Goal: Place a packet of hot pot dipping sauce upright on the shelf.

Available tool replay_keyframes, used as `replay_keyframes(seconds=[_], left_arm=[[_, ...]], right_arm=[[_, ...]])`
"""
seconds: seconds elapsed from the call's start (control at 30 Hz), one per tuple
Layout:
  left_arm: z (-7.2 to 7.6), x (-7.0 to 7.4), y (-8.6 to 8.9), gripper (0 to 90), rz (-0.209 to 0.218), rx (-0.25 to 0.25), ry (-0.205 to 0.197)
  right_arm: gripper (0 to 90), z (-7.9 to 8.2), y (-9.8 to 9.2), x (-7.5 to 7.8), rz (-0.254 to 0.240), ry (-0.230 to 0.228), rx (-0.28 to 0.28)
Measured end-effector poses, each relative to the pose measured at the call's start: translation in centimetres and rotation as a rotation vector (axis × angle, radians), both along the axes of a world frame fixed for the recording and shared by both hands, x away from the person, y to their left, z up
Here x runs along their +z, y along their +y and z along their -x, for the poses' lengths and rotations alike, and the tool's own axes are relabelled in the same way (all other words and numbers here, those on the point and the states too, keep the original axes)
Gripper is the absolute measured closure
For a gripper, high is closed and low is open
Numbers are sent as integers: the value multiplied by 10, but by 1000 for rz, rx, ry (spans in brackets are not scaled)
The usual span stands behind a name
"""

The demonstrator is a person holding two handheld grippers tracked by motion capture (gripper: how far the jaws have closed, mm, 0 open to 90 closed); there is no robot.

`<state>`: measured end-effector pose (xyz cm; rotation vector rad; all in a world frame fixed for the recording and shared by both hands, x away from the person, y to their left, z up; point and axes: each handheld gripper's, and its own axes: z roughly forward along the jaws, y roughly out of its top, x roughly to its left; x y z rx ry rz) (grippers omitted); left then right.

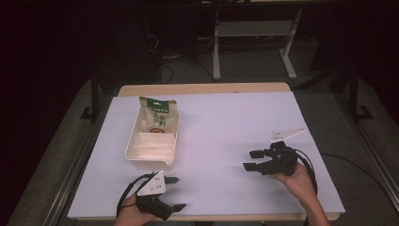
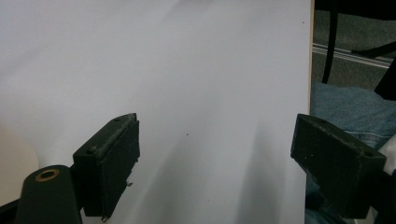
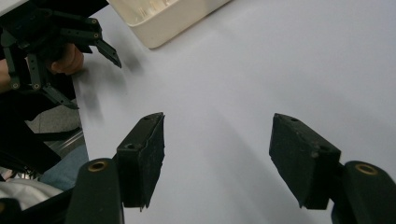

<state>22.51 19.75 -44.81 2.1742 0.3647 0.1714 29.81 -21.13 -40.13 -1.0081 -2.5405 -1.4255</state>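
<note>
I am holding both jaws wide, gripping nothing: left gripper [image 1: 173, 193] nearest the tray [image 1: 136, 153], whose green-labelled snack bag [image 1: 158, 116], print unreadable, is lying lengthwise in its far end; right gripper [image 1: 253, 160] well apart.

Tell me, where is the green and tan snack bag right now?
In the high view, the green and tan snack bag leans in the far end of the cream plastic tray, left of centre.

A cream divided tray [image 1: 134, 151] lies flat, holding an upright snack bag [image 1: 158, 117].

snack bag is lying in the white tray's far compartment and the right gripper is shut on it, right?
Not quite. The snack bag does lie in the tray's far compartment, but the right gripper is open and empty, well off to the tray's right, as the high view shows.
</note>
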Motion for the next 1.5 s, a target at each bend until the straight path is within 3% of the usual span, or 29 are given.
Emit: replay_keyframes(seconds=[0.97,1.5], left_arm=[[1,1,0,151,4,-1,-1],[2,1,0,151,5,-3,-1]], right_arm=[[342,30,-23,-25,-14,18,-23],[329,56,-27,-39,-10,6,-37]])
